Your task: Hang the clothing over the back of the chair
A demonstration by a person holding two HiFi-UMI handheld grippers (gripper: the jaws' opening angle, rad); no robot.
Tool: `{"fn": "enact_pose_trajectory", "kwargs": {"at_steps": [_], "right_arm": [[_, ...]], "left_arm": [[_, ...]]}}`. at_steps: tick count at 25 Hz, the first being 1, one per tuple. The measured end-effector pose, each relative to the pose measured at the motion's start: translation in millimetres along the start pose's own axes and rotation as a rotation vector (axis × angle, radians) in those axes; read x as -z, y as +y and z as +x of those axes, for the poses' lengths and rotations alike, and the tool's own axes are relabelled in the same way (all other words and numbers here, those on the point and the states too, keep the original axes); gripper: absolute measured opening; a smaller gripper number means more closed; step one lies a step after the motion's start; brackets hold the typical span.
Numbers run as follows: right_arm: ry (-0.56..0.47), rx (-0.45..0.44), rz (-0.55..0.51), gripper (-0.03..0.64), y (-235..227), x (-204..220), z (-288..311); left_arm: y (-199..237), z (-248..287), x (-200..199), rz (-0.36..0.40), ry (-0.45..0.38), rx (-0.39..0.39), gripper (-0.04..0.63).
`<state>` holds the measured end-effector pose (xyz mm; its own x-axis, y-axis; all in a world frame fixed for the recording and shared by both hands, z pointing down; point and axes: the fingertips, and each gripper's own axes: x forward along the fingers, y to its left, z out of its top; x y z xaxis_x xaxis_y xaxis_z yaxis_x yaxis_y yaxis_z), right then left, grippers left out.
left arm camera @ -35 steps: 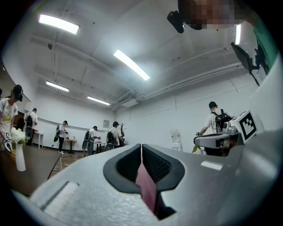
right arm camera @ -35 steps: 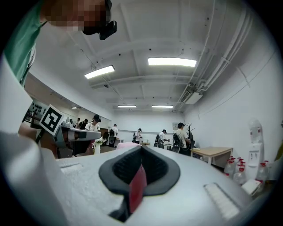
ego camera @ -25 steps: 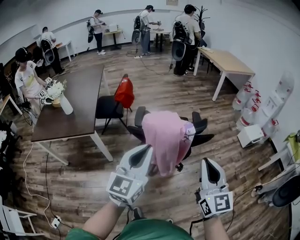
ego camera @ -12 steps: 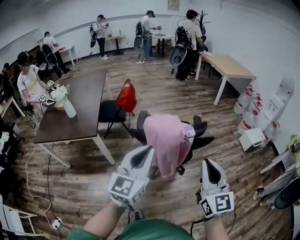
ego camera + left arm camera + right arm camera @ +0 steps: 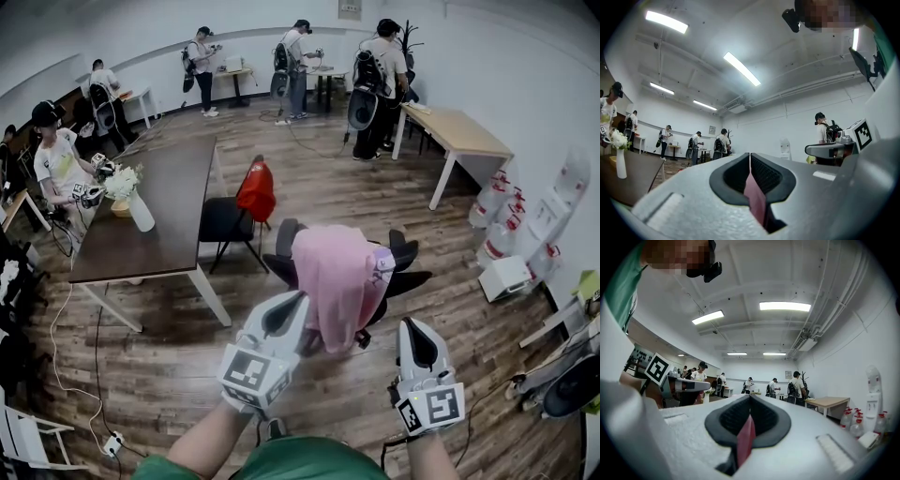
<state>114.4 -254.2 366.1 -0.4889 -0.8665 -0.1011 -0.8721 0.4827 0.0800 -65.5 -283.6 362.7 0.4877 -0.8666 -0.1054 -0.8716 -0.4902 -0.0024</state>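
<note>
Over the chair (image 5: 401,253) the garment (image 5: 330,277) already hangs, so the left gripper (image 5: 289,306) and right gripper (image 5: 412,328), both closed and seemingly empty, should retreat without snagging it.

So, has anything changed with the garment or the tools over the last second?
Nothing in the job visibly changed. The pink garment stays draped over the back of the black office chair. The left tool and the right tool stay shut, low in front of it where they were. Only the head view itself shifted slightly.
</note>
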Motion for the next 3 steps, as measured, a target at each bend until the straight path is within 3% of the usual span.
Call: {"fn": "enact_pose_trajectory", "kwargs": {"at_steps": [3], "right_arm": [[0.001,0.0,-0.001,0.002,3.8,1.6,1.8]], "left_arm": [[4.7,-1.9,1.2,-0.002,0.002,-0.002,0.018]]}}
